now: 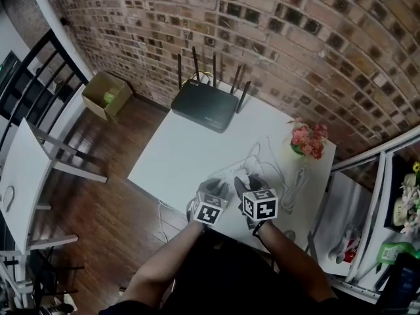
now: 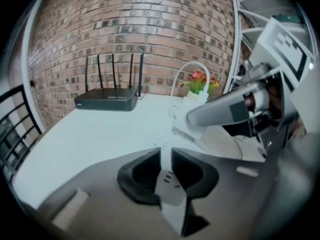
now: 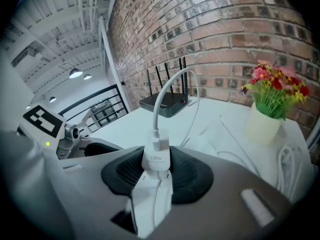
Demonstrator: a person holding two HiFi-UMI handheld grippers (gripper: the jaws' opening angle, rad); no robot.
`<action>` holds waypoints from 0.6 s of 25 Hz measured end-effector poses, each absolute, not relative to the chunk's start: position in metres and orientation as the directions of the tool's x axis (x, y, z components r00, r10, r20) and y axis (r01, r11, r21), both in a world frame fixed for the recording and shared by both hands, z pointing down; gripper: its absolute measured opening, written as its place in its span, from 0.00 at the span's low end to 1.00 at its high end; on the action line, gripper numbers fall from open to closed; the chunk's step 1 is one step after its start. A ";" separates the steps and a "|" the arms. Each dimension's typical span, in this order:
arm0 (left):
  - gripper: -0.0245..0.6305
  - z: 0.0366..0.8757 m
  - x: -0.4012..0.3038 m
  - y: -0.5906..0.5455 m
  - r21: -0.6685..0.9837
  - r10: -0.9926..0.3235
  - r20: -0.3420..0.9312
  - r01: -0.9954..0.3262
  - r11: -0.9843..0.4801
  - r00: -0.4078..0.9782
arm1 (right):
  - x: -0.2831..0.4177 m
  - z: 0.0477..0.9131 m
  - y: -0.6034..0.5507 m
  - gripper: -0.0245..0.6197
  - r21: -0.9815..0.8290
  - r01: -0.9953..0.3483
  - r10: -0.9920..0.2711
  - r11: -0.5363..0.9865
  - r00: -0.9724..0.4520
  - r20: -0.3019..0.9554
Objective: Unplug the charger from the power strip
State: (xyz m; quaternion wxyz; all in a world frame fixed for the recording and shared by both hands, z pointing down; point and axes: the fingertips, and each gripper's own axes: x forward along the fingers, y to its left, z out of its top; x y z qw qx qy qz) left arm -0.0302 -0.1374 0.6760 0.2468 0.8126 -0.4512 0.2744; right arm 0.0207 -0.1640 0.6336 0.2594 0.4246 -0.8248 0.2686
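On the white table [image 1: 174,151] both grippers meet at the near edge over a white power strip [image 1: 231,173]. My left gripper [image 2: 166,160] is shut on the strip's flat white end [image 2: 170,186]. In the right gripper view, my right gripper [image 3: 156,165] is shut on a white charger [image 3: 155,159] marked 100W. A white cable [image 3: 164,91] arcs up out of it. The strip's white body [image 3: 150,204] lies directly under the charger, with no gap showing between them. In the left gripper view the right gripper [image 2: 196,119] sits just ahead and to the right.
A black router [image 1: 205,104] with several antennas stands at the table's far side by the brick wall. A vase of pink flowers [image 1: 308,140] sits at the right, with loose white cable [image 1: 295,182] beside it. A cardboard box [image 1: 105,95] lies on the floor at left.
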 end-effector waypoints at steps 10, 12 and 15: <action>0.14 0.653 -0.033 -0.120 0.125 -0.633 0.624 -0.858 -0.498 0.458 | 0.052 0.611 -0.144 0.26 -0.431 -0.814 -0.585 0.389 -0.579 0.567; 0.14 0.649 -0.029 -0.121 0.181 -0.627 0.612 -0.857 -0.482 0.482 | 0.060 0.606 -0.137 0.26 -0.477 -0.802 -0.596 0.360 -0.591 0.543; 0.14 0.643 -0.027 -0.118 0.253 -0.627 0.596 -0.858 -0.447 0.502 | 0.071 0.599 -0.129 0.26 -0.522 -0.786 -0.608 0.333 -0.602 0.518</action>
